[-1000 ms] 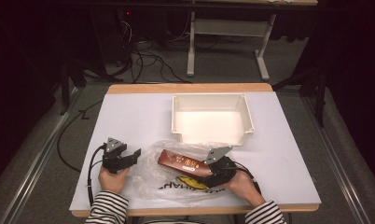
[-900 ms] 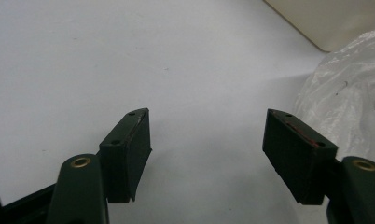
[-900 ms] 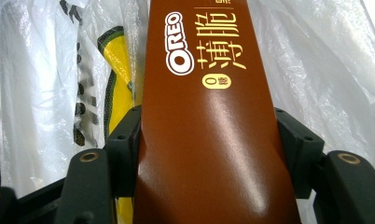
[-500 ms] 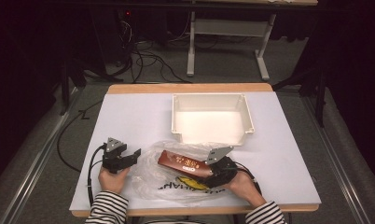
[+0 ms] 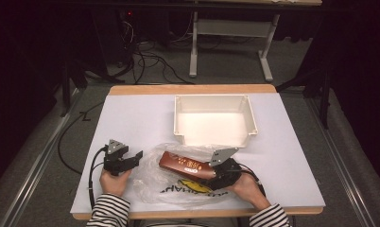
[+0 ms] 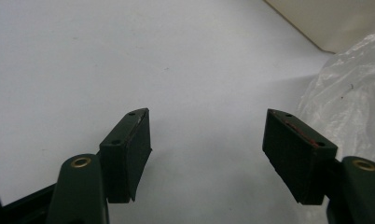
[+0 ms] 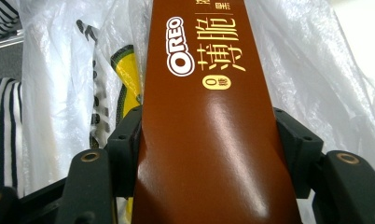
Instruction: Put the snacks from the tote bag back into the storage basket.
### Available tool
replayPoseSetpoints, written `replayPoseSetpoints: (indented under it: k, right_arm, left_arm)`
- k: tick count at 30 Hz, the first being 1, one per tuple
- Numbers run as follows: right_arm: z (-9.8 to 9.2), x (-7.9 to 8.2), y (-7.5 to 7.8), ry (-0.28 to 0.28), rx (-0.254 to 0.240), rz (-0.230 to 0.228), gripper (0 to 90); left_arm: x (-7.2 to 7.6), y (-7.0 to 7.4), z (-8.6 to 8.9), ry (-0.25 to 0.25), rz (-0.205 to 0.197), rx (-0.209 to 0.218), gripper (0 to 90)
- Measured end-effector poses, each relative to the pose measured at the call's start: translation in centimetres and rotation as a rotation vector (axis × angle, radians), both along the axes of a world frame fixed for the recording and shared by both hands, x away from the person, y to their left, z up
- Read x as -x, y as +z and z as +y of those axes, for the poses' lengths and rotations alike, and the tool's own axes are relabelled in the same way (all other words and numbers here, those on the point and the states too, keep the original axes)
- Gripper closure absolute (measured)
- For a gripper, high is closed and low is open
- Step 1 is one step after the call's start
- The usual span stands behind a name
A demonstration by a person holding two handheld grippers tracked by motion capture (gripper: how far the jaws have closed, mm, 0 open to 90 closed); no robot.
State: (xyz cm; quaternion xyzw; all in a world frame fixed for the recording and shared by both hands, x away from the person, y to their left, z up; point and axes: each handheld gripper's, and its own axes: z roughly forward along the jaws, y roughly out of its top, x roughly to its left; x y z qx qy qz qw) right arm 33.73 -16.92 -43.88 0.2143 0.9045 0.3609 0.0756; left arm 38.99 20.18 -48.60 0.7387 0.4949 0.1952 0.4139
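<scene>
Nothing shifted since the earlier frames: same pose for both hands, same lie of the box and the bag.

Right gripper (image 5: 215, 171) clamped on the near end of the brown Oreo box (image 5: 184, 164), jaws pressed against its two long sides, as seen close up in the right gripper view (image 7: 209, 154). Box lying across the clear plastic bag (image 5: 178, 182), just in front of the white bin (image 5: 214, 138) and apart from it, far end pointing away to the left of the bin's front wall. Left gripper (image 5: 131, 158) resting left of the bag, well clear of the bin, jaws apart over bare table (image 6: 129, 56) with nothing between the pads; bag edge just beside the right-hand jaw in the left gripper view.

Probably light and fairly stiff: a thin cardboard carton, glossy, so likely slippery under the pads. Contents likely brittle, so a firm but not crushing squeeze. Held at one end, long body liable to droop or swing on lifting; better hold nearer the middle, across the narrow sides. Bag soft, flimsy, crinkly, liable to cling to the box and drag along; best pinned or pinched at a loose fold by the left gripper while the box goes toward the bin.
</scene>
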Motion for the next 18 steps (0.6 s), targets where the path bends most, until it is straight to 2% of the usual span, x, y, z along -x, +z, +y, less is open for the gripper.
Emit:
replayPoseSetpoints:
  k: [18]
  right_arm:
    - [-0.3,0.3,1.1,0.006,-0.037,-0.007,38.3]
  left_arm:
    - [0.0,0.0,0.0,0.0,0.0,0.0,32.6]
